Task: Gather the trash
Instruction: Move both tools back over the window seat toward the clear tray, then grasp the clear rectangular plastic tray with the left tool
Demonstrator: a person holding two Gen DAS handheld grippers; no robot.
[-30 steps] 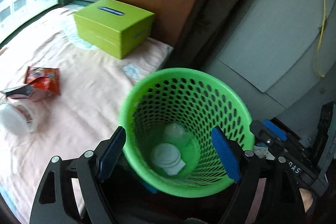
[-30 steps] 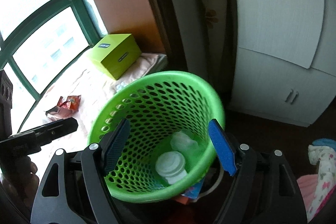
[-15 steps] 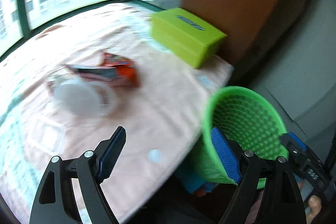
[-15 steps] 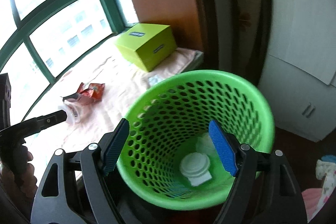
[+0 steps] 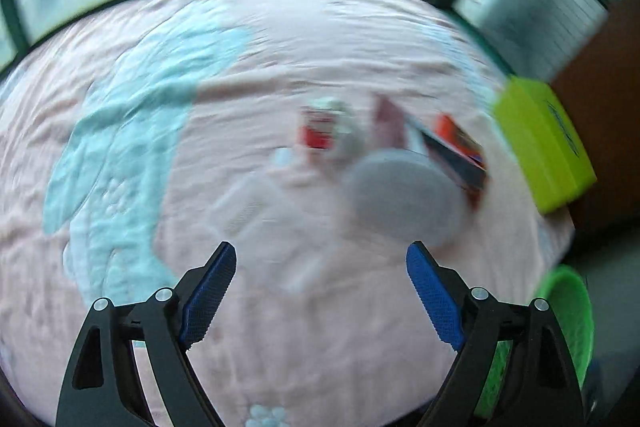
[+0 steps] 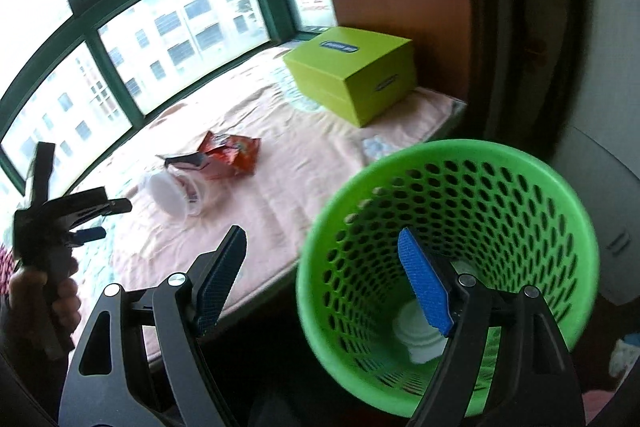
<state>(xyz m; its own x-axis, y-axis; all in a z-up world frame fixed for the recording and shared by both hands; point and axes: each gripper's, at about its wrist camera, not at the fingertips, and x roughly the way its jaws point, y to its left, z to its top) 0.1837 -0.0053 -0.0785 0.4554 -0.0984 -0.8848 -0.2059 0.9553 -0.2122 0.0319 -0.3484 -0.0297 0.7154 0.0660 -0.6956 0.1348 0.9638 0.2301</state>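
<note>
A clear plastic cup lies on its side on the pink cloth, blurred, with a red snack wrapper just behind it. My left gripper hovers short of the cup; its jaws are opening and nothing is between them. In the right wrist view the cup and wrapper lie mid-ledge, with the left gripper to their left. My right gripper stands open over the near rim of the green basket, gripping nothing. White cups lie in the basket's bottom.
A lime-green box sits at the ledge's far right corner against a brown wall. Green-framed windows run behind the ledge. A white cupboard stands right of the basket. A hand holds the left gripper.
My left gripper swung from above the basket out over the ledge and now faces the cup and wrapper. The right gripper turned left, so the basket sits further right in its view.
</note>
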